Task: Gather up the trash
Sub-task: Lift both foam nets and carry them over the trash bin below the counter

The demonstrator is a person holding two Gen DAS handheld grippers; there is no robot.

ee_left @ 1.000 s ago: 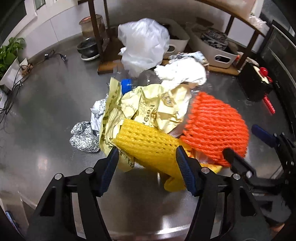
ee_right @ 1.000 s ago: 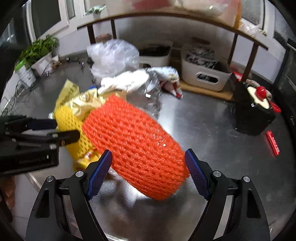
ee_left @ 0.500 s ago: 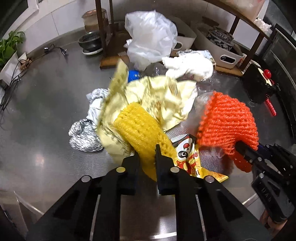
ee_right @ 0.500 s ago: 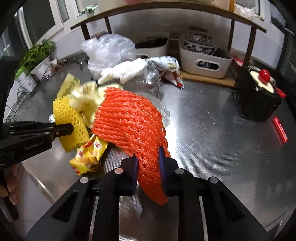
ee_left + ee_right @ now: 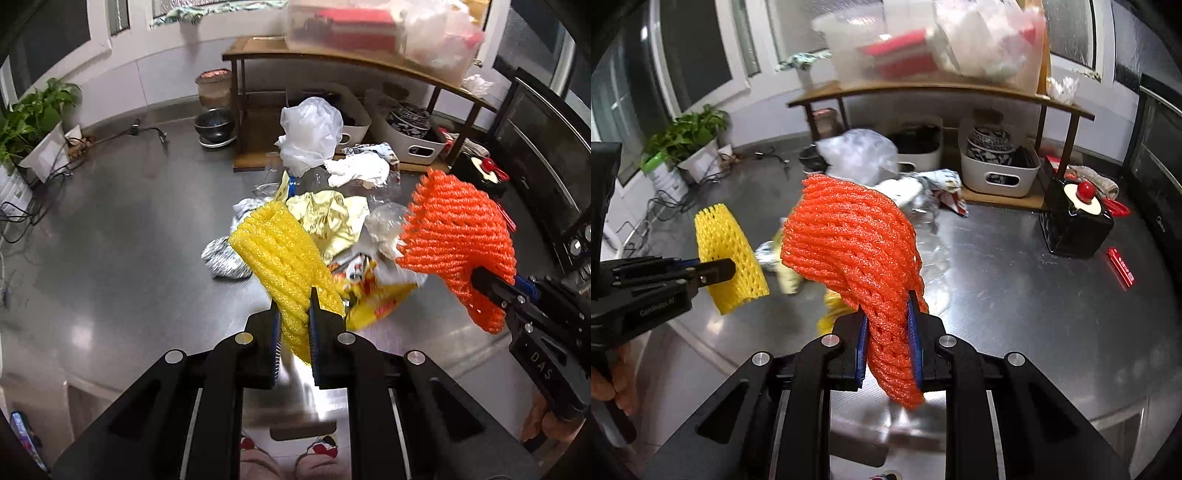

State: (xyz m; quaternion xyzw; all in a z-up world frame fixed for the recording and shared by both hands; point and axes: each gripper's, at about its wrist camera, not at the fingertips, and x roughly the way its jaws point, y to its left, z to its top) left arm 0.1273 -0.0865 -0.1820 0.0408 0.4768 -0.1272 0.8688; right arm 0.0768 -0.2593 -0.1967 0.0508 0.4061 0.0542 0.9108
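My left gripper (image 5: 293, 314) is shut on a yellow foam fruit net (image 5: 284, 254) and holds it above the steel counter; the net also shows in the right wrist view (image 5: 727, 254). My right gripper (image 5: 888, 325) is shut on an orange foam fruit net (image 5: 849, 236), lifted off the counter; it also shows in the left wrist view (image 5: 458, 232). Below lies a trash pile: a yellow snack wrapper (image 5: 373, 291), cream paper (image 5: 328, 218), crumpled foil (image 5: 225, 258), a white plastic bag (image 5: 310, 136) and white paper (image 5: 358, 170).
A wooden shelf (image 5: 332, 55) stands at the back with white bins (image 5: 997, 166) under it. A black box with a red knob (image 5: 1075, 218) stands right. A potted plant (image 5: 687, 147) and cables sit at the left. The counter's front edge is near.
Both grippers closed on their nets from open, then lifted them up and back from the pile. The snack wrapper under the nets came into view.
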